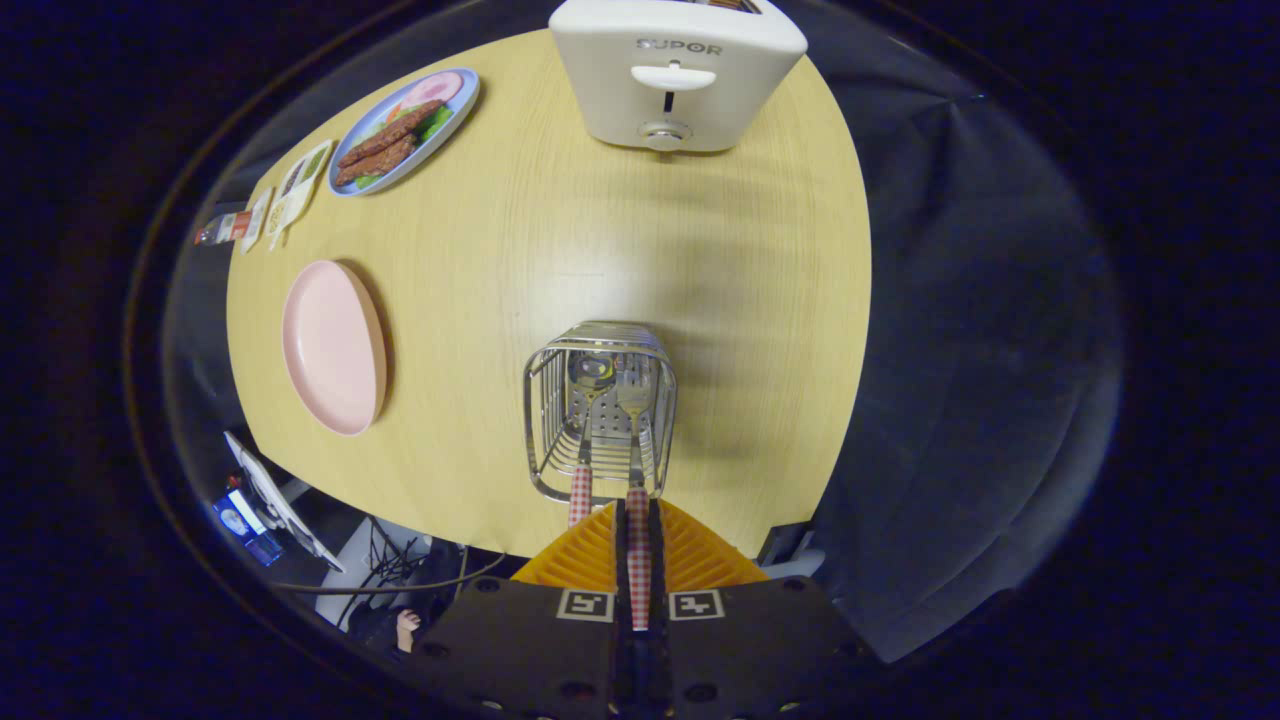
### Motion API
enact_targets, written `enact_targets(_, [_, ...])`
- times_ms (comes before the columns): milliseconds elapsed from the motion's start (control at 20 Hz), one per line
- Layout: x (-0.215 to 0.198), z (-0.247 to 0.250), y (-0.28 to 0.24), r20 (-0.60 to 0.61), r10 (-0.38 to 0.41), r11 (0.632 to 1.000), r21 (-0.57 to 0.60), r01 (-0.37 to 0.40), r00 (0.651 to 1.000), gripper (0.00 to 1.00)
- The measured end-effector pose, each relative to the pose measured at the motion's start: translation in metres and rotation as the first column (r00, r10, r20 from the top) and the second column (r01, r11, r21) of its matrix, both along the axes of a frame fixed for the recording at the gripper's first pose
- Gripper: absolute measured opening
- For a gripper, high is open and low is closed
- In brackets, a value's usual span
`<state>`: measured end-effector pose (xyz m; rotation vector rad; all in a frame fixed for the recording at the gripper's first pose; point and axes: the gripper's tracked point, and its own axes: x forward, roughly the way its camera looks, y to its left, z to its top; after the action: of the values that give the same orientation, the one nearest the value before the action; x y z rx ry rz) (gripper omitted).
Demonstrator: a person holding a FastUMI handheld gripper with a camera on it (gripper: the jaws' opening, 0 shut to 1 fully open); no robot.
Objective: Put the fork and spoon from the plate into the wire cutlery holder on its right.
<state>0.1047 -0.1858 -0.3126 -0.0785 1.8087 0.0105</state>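
Observation:
The wire cutlery holder (pixel 600 410) stands on the wooden table just ahead of my fingers. A spoon (pixel 590 372) with a red-checked handle rests inside it, bowl down, its handle leaning out toward me. My gripper (pixel 637 540) is shut on the fork (pixel 634 400) by its red-checked handle; the fork's tines hang down inside the holder beside the spoon. The orange fingers (pixel 700 555) press the handle from both sides. The pink plate (pixel 333 345) lies bare to the left of the holder.
A white toaster (pixel 675 75) stands at the far side of the table (pixel 520 240). A blue plate with food (pixel 405 130) and some packets (pixel 290 195) sit far left. Dark cloth hangs to the right, beyond the table's edge.

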Motion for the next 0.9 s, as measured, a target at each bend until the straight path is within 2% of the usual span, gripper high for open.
enact_targets(250, [-0.006, 0.000, 0.006, -0.010, -0.001, 1.000, 0.026, 0.002, 1.000, 0.05])
enact_targets(500, [0.002, 0.000, 0.006, 0.036, -0.057, 0.998, 0.032, 0.056, 0.998, 0.10])
enact_targets(600, [0.006, 0.003, 0.015, 0.083, -0.058, 0.997, 0.059, 0.054, 0.995, 0.08])
enact_targets(750, [0.008, 0.012, 0.026, 0.172, -0.082, 0.995, 0.069, 0.072, 0.982, 0.23])
enact_targets(900, [0.002, 0.025, 0.044, 0.257, -0.106, 0.993, 0.085, 0.086, 0.961, 0.31])
